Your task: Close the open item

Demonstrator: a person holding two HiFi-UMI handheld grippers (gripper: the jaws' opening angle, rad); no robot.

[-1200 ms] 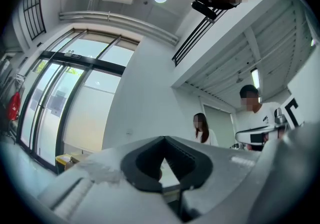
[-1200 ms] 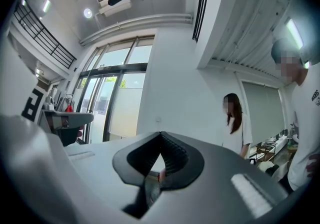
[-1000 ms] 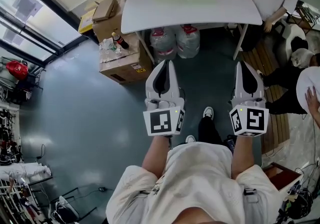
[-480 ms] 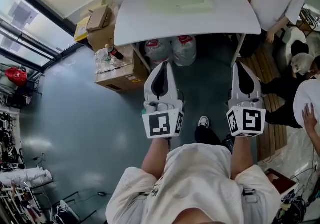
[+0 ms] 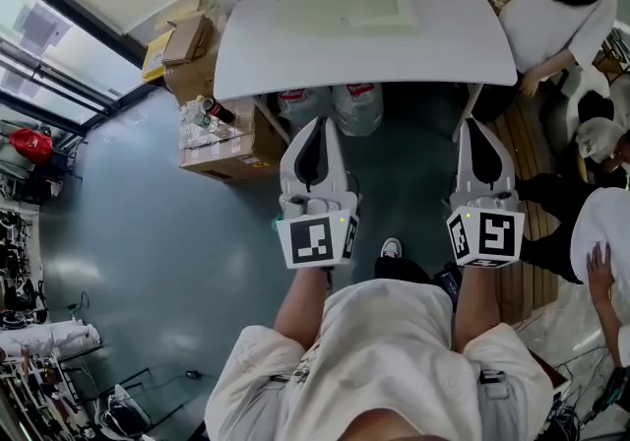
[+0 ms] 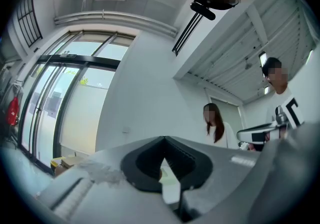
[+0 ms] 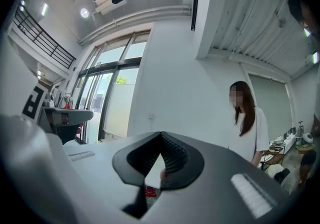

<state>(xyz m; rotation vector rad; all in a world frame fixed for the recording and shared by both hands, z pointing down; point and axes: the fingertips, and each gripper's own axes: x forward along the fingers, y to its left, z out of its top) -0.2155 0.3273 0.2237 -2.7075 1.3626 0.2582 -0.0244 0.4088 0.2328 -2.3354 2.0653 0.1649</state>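
One white table, glossy grey floor

- Your left gripper and right gripper: pale grey shells with black pads inside. The markers at the rear are black-and-white squares.
- Table: plain white.
- Flat item: pale green.
- Floor: glossy blue-grey.
- Boxes: brown cardboard.
- Bottles: clear, with red labels.
- Your shirt: off-white.
- Bag: red.

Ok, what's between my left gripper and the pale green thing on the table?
Head view: past the left gripper, two water jugs under the table edge, then bare tabletop up to the pale green thing.
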